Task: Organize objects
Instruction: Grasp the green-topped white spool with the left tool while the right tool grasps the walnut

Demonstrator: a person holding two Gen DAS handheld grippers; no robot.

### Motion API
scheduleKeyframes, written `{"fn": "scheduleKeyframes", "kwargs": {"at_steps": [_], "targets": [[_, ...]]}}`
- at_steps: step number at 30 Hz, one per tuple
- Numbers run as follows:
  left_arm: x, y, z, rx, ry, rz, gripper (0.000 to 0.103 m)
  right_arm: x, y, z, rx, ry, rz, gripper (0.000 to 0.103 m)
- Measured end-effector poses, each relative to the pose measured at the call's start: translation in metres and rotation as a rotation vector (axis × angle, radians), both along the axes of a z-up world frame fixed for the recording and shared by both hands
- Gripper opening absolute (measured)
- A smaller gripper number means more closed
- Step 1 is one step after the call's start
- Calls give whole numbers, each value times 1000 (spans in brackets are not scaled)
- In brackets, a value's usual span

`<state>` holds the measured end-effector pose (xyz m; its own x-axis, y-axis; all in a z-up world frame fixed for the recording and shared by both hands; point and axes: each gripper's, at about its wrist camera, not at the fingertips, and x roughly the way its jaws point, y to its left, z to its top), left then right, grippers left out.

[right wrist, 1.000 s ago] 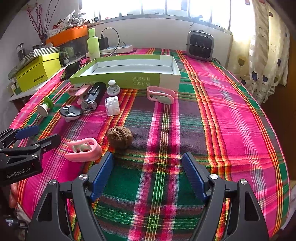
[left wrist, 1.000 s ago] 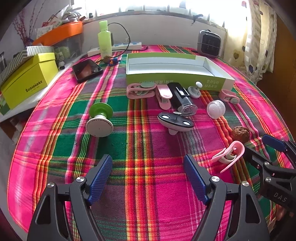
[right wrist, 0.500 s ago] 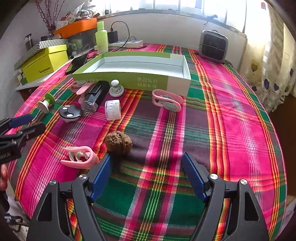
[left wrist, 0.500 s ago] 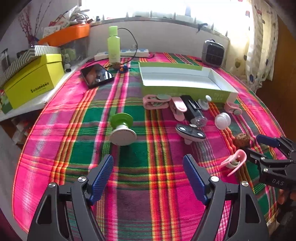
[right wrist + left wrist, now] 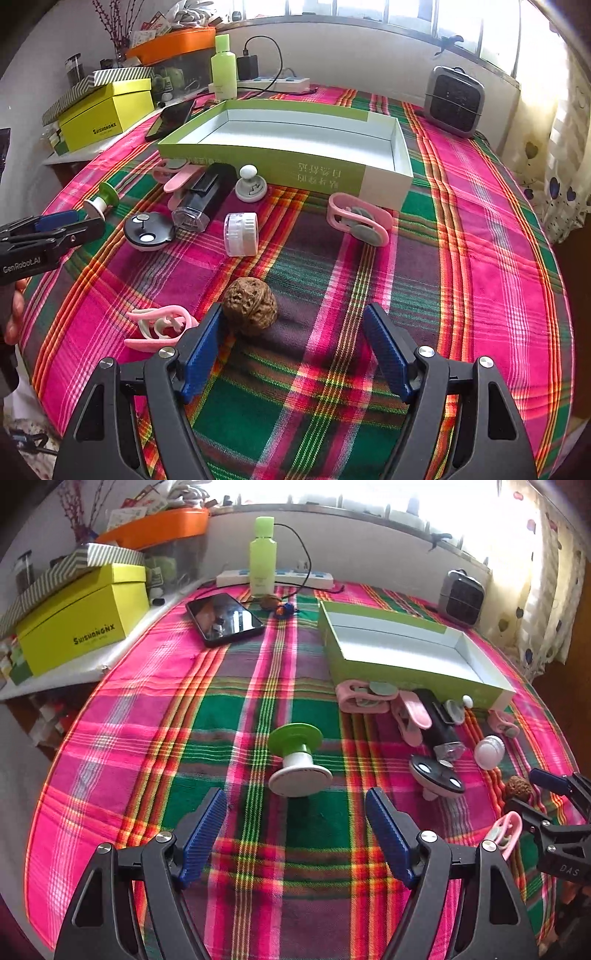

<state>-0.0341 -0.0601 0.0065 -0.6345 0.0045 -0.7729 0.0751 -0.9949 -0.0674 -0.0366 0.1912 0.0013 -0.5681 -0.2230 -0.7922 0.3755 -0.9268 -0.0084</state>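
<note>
None of the small objects sits in the shallow green cardboard tray (image 5: 384,173) yet; my wide right gripper (image 5: 293,354), jaws just narrowing, nears the brown wrinkled walnut (image 5: 250,305) before it, my left gripper (image 5: 295,834) gaping empty.

My 2 wrist cameras look steeply down along each tool at the plaid table (image 5: 155,701), close above it. The left view faces its left-middle, the right its near edge; both share the green box (image 5: 402,653) (image 5: 295,147) and the clutter before it.
</note>
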Motion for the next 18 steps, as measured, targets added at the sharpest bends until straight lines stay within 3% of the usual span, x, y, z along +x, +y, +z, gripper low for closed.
{"fn": "scheduleKeyframes", "kwargs": {"at_steps": [7,18], "targets": [[-10,-3,-2,12,-8,4,73,-3,-4,1,-1,4,10,61],[-20,-3,-1,-4,-10,-3,40,-6,-3,3,-12,8,3,35]]}}
